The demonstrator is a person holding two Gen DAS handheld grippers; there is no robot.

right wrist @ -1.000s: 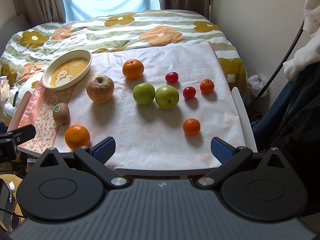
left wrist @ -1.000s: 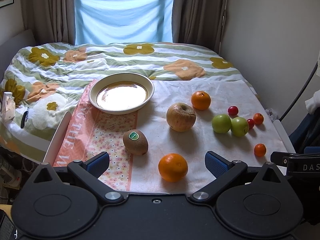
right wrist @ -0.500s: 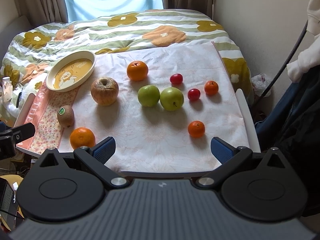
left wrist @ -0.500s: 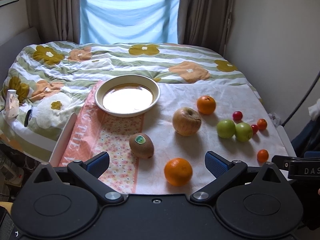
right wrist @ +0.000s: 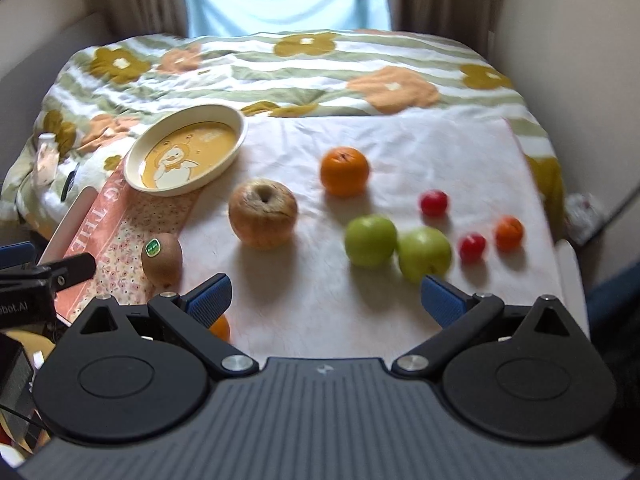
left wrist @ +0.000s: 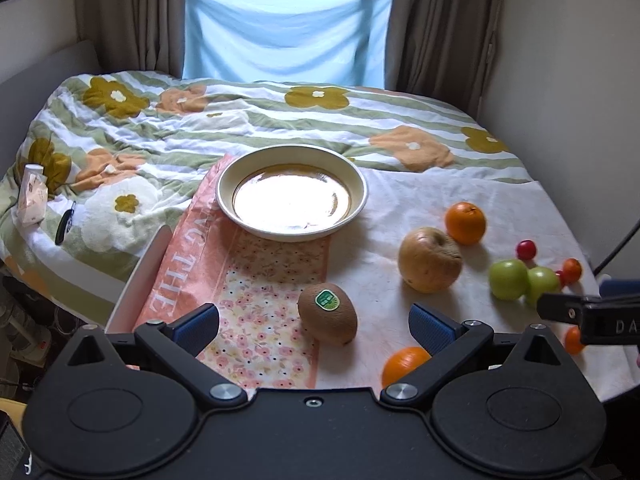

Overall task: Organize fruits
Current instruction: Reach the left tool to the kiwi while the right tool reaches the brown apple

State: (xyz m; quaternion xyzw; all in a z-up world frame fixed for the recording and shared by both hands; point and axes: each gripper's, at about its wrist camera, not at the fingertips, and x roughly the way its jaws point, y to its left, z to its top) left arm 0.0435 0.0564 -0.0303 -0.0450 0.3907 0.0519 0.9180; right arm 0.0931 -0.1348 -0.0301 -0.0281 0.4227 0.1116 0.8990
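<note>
A cream oval plate (left wrist: 240,204) (right wrist: 132,156) with a yellow inside lies at the back left of the cloth. A kiwi (left wrist: 327,313) (right wrist: 162,255) with a green sticker lies just ahead of my open left gripper (left wrist: 314,326). A brownish apple (left wrist: 430,260) (right wrist: 263,214), a far orange (left wrist: 465,223) (right wrist: 344,171), a near orange (left wrist: 404,364), two green apples (right wrist: 371,240) (right wrist: 425,254), small red fruits (right wrist: 434,203) and small orange fruits (right wrist: 509,233) lie spread out. My right gripper (right wrist: 326,300) is open above the near middle, empty.
The fruit lies on a white cloth (right wrist: 400,148) and a pink floral cloth (left wrist: 272,280) over a small table, with a flowered bed quilt (left wrist: 280,120) behind. A wall (left wrist: 560,60) stands at the right. A small white packet (left wrist: 32,196) lies on the quilt at left.
Both grippers have moved forward and lower toward the table. The kiwi now sits between my left fingers' line. The right view is blurred from motion. No fruit has moved.
</note>
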